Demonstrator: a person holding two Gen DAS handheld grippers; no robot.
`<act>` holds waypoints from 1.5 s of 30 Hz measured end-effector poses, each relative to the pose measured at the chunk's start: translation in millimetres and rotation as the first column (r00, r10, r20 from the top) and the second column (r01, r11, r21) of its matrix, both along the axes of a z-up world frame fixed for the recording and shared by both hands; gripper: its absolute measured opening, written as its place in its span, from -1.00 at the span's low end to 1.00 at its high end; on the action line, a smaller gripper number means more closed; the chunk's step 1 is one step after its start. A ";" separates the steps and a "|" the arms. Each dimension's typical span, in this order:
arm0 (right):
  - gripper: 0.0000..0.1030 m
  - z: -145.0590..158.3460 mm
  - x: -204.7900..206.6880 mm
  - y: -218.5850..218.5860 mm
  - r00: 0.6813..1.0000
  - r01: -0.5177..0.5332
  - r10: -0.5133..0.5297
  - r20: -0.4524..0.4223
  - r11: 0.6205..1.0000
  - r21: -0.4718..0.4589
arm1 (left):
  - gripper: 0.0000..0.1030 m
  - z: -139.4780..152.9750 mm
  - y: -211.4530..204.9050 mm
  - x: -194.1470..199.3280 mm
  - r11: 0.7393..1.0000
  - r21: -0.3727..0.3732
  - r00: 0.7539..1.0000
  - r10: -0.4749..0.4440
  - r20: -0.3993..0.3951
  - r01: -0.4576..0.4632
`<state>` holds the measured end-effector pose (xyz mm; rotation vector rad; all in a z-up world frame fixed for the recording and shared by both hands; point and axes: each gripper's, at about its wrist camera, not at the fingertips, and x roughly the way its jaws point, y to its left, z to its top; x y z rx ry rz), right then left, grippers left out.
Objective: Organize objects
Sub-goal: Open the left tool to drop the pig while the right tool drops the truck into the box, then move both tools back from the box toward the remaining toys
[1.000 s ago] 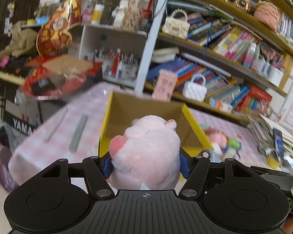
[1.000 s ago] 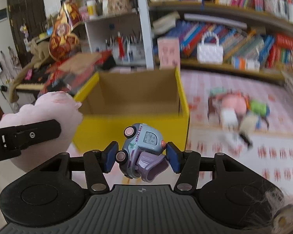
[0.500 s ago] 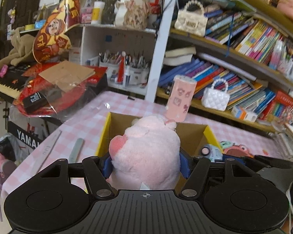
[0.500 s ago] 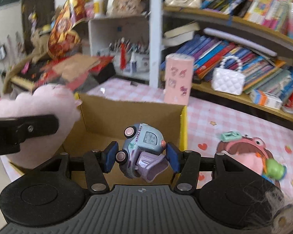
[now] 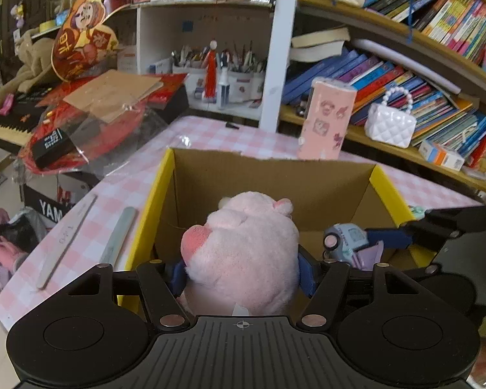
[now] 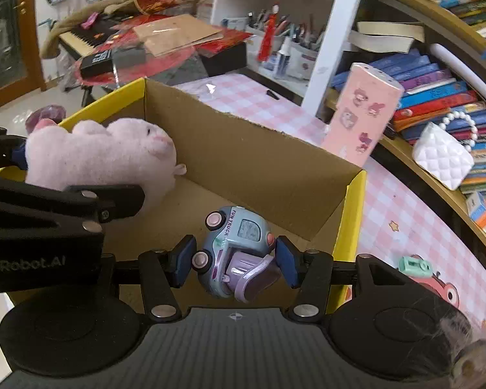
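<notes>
Left fingers (image 5: pixel 241 274) pinching plush (image 5: pixel 243 253), right fingers (image 6: pixel 235 261) pinching truck (image 6: pixel 235 251), both over box (image 5: pixel 307 178); pink tube (image 5: pixel 327 120) beyond at surface's (image 5: pixel 210 133) far edge.

Surface: pink checked table (image 5: pixel 207 136) | centre: open yellow cardboard box (image 5: pixel 384 183) | 9 o'clock of box: two flat grey strips (image 5: pixel 118 238) | 1 o'clock: tall pink sticker box (image 5: pixel 327 118) | 3 o'clock: pink toy (image 6: pixel 444 288), mint piece touching it

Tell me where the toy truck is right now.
The toy truck is clamped in the right claw, hanging over the open cardboard box, right of the pink plush.
</notes>
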<state>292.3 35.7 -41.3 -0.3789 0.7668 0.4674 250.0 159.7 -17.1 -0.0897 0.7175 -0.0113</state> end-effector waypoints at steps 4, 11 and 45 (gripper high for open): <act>0.00 -1.3 4.1 0.4 1.000 -0.012 0.012 -0.025 1.000 -0.011 | 0.30 -3.9 -0.6 4.0 1.000 0.003 1.000 0.017 -0.013 -0.017; 0.24 3.2 -2.7 0.0 1.000 -0.017 0.017 0.020 1.000 -0.001 | 0.41 0.1 1.4 0.1 0.999 -0.003 0.999 0.043 0.023 -0.043; 0.26 33.5 -236.1 -25.3 0.925 0.347 -0.375 0.060 0.898 0.269 | 0.67 32.9 49.9 -208.5 0.996 -0.079 0.986 0.064 0.157 -0.052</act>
